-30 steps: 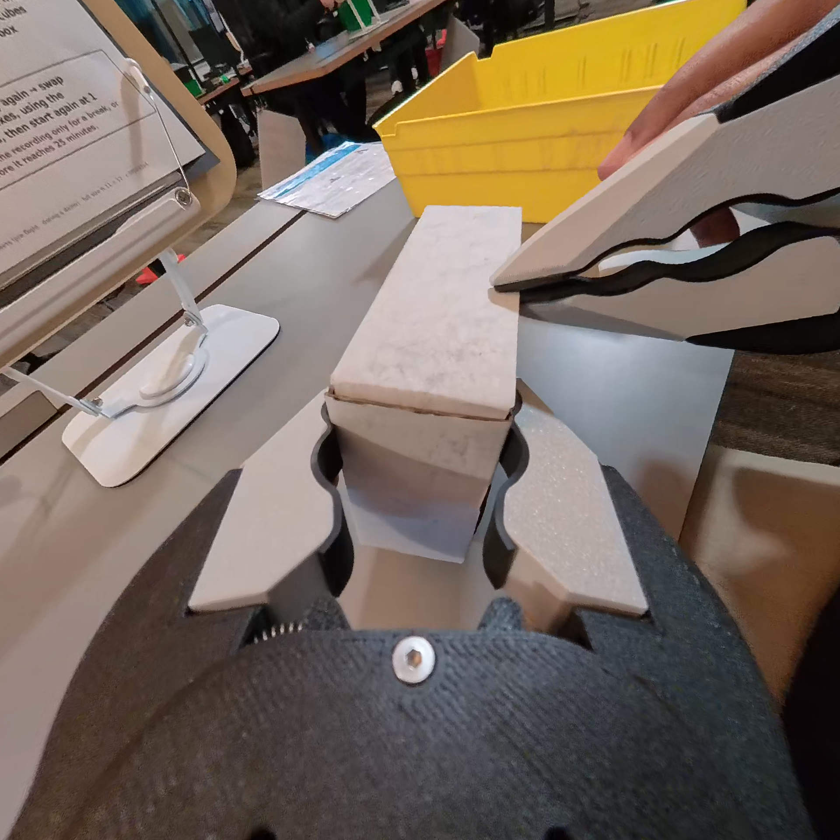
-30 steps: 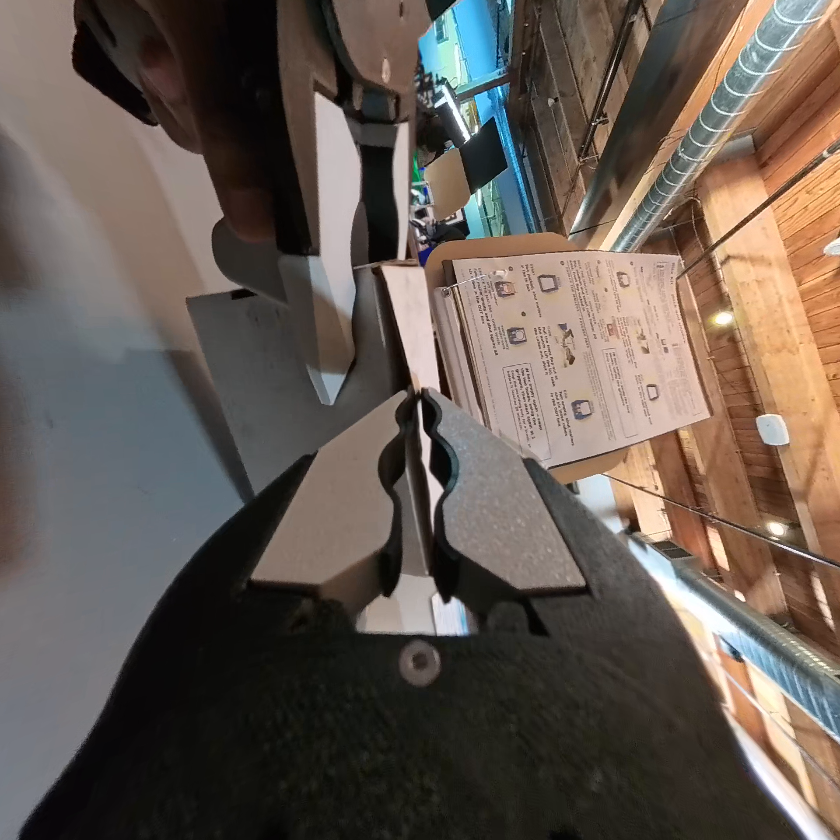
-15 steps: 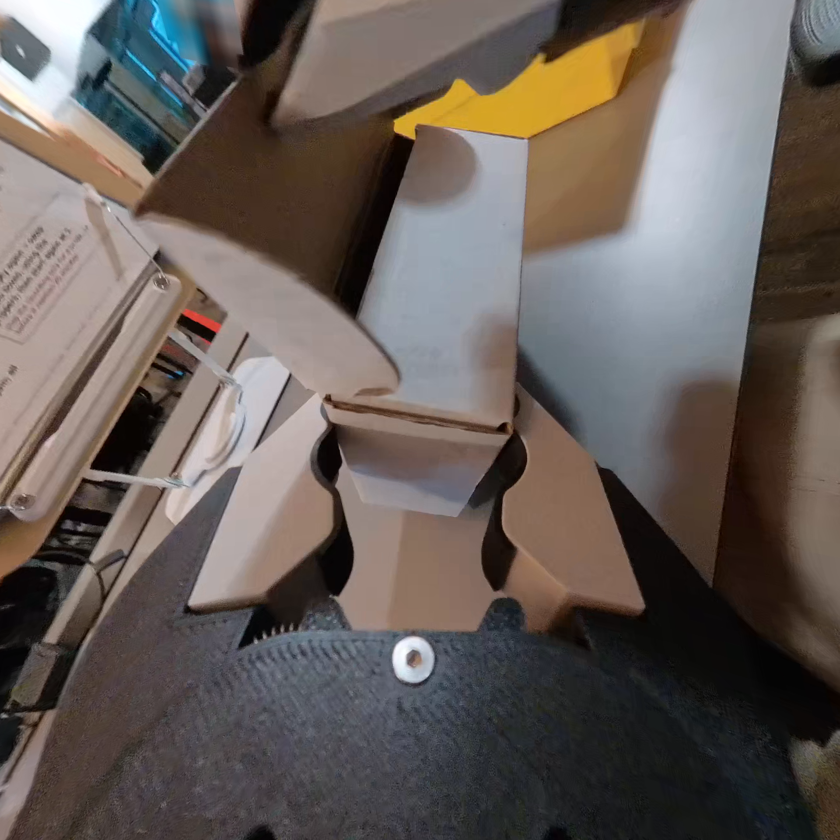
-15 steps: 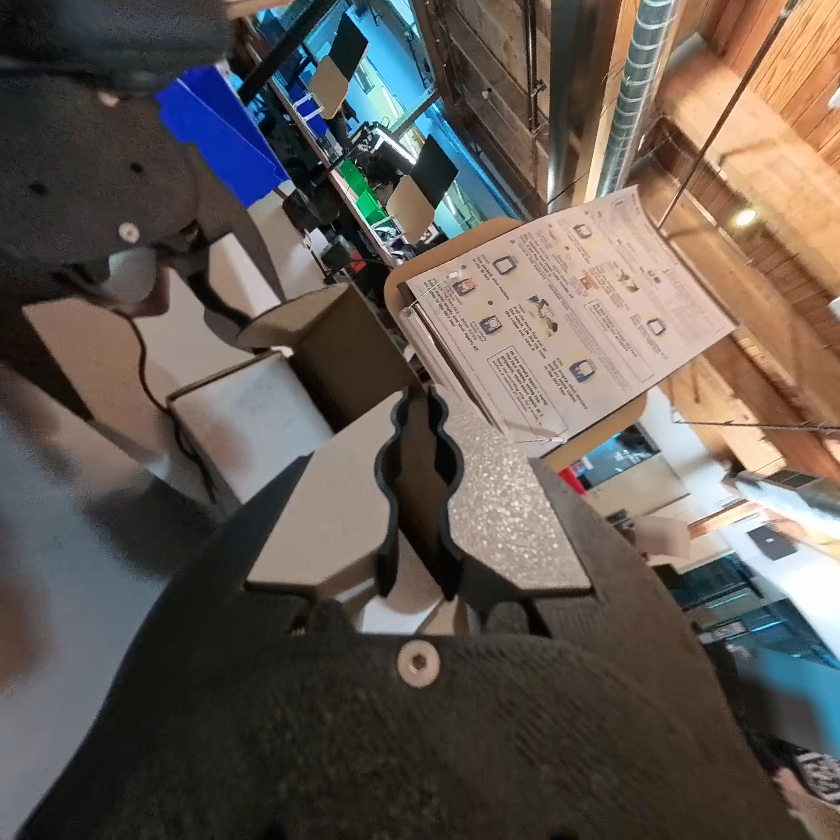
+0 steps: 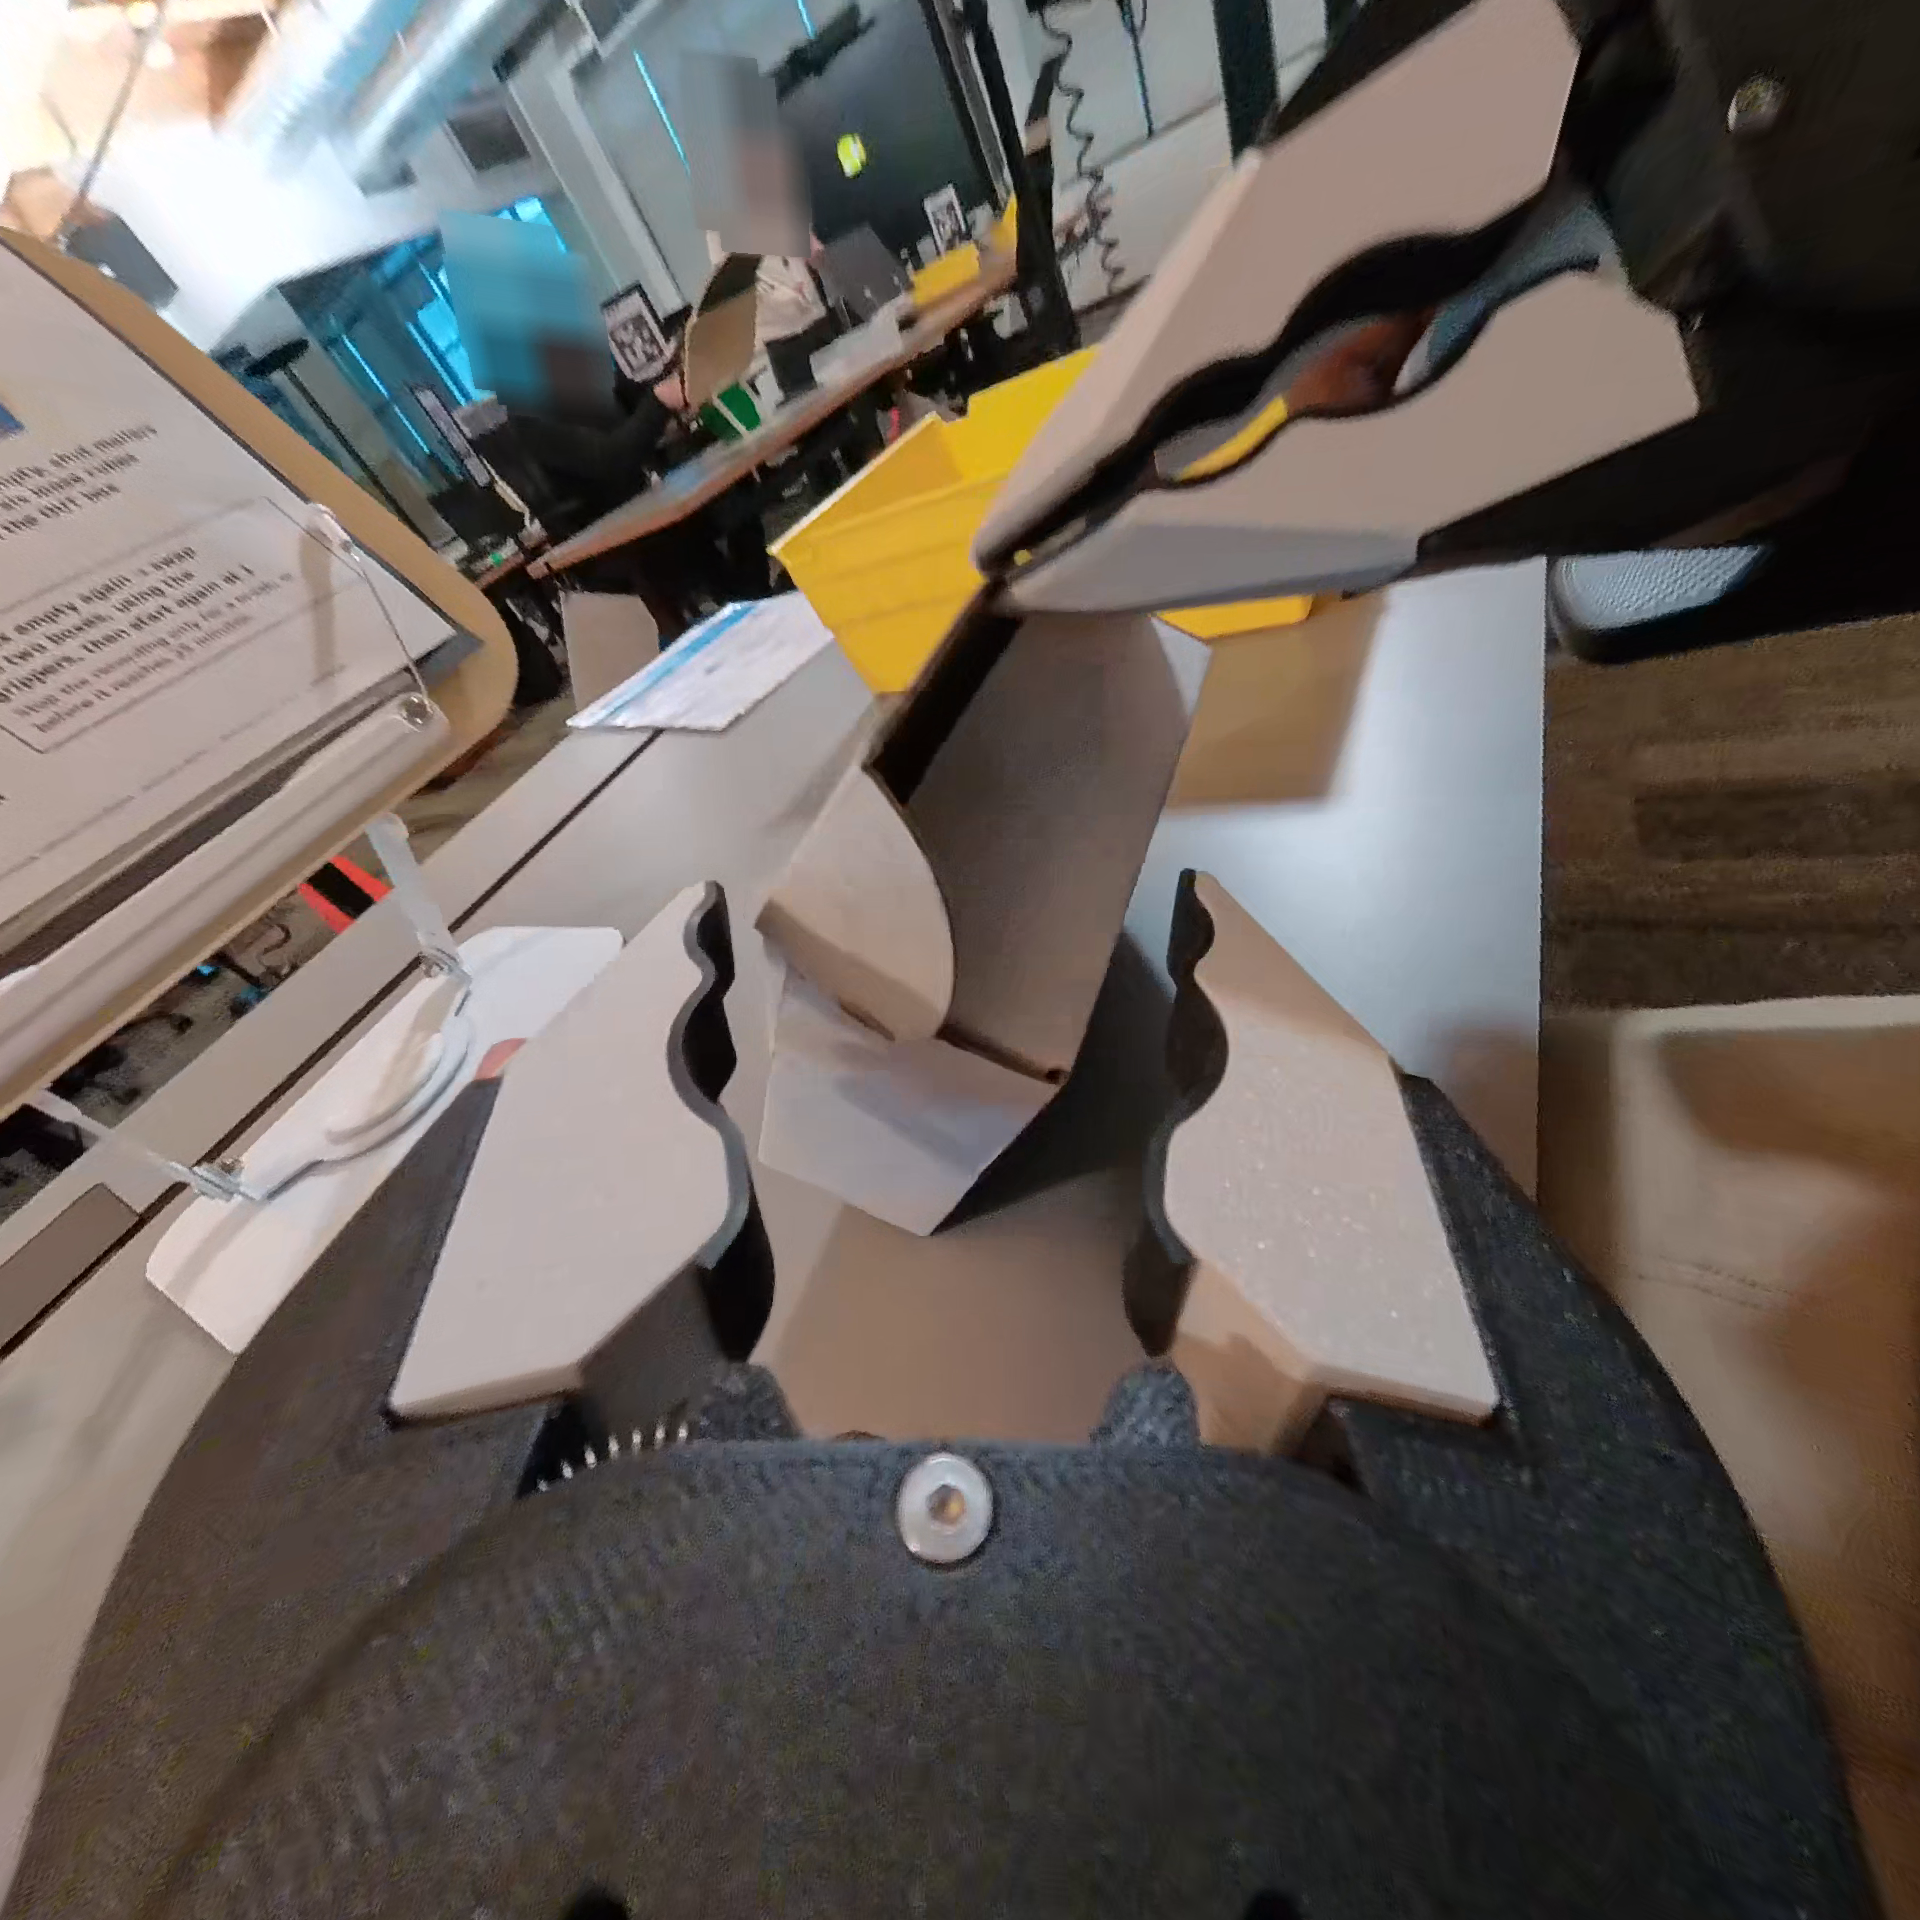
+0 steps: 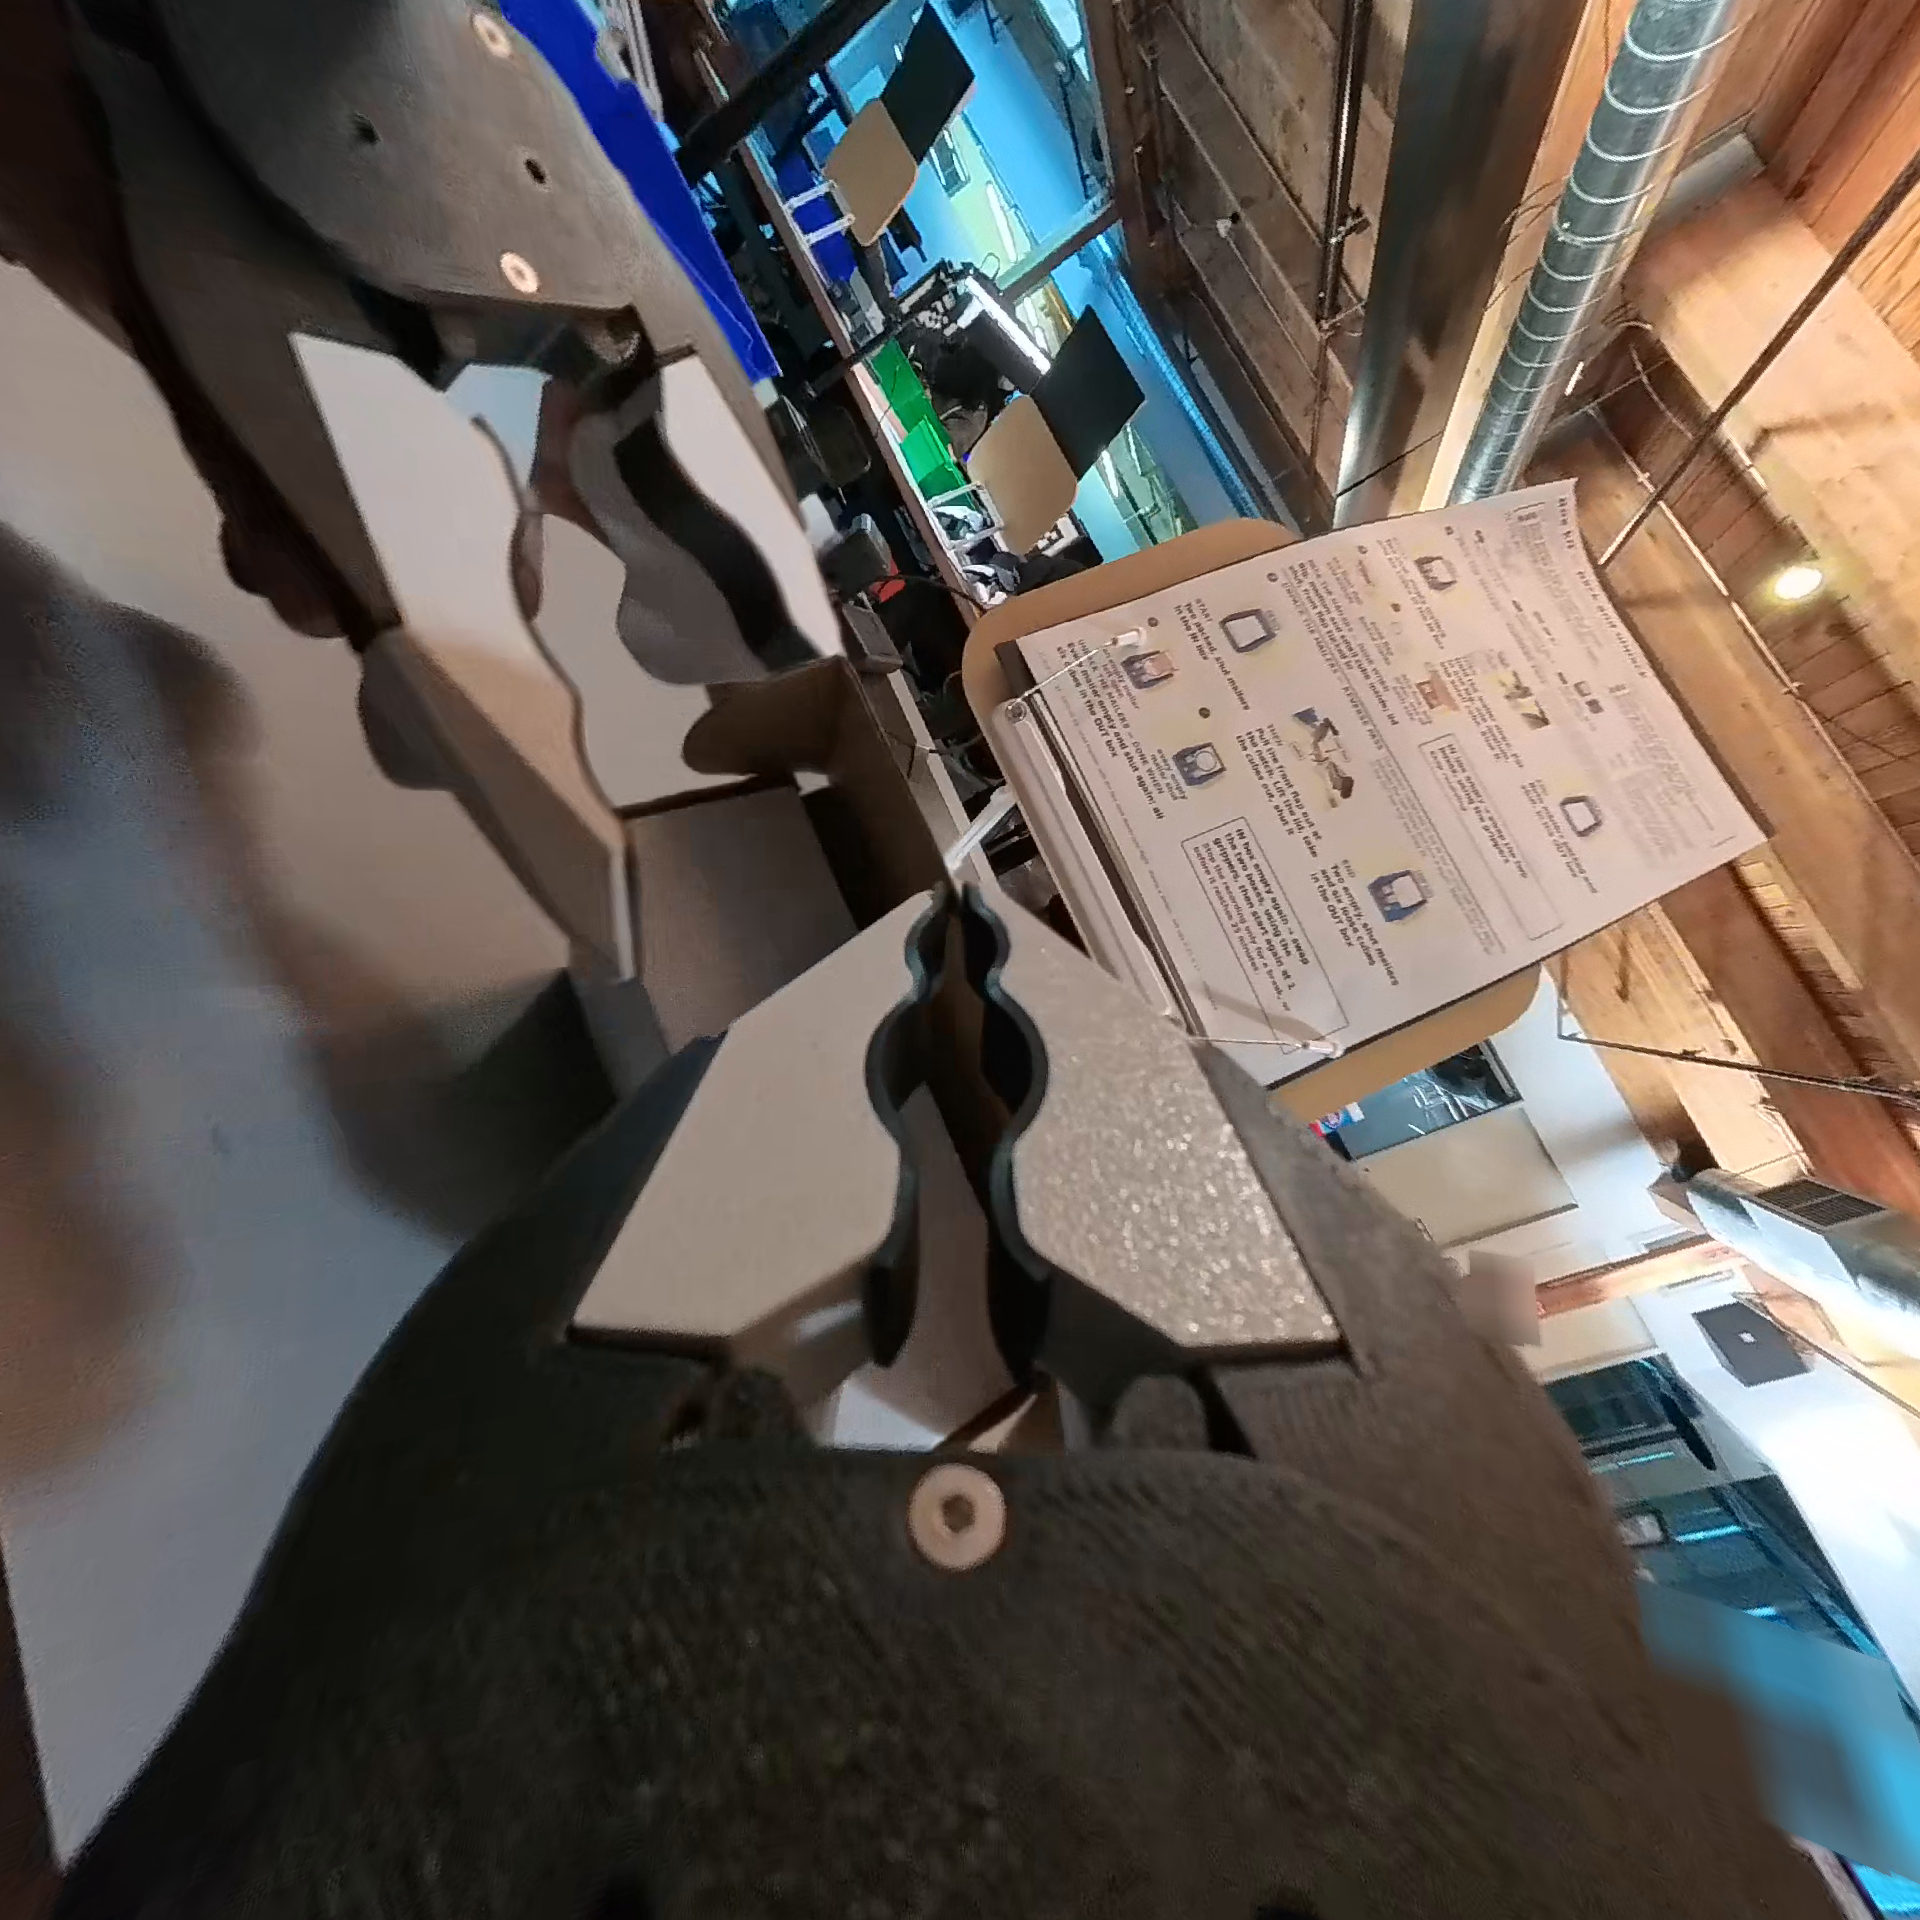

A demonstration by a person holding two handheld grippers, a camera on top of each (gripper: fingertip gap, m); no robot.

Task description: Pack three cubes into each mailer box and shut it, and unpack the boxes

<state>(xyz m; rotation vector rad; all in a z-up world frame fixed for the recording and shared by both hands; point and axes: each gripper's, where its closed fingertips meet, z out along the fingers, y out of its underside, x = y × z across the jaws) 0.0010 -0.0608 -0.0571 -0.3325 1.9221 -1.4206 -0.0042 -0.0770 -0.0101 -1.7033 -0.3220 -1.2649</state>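
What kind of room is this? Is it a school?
Probably a shared workshop or lab, not a school. Long tables with computer screens fill the room, a metal air pipe runs under a wooden ceiling, and an instruction sheet stands on the table beside a yellow bin.

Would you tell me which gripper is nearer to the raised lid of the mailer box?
Right. The right gripper is shut on the top edge of the lid, touching it. The left gripper is open, its fingers either side of the box's near end, below the lid.
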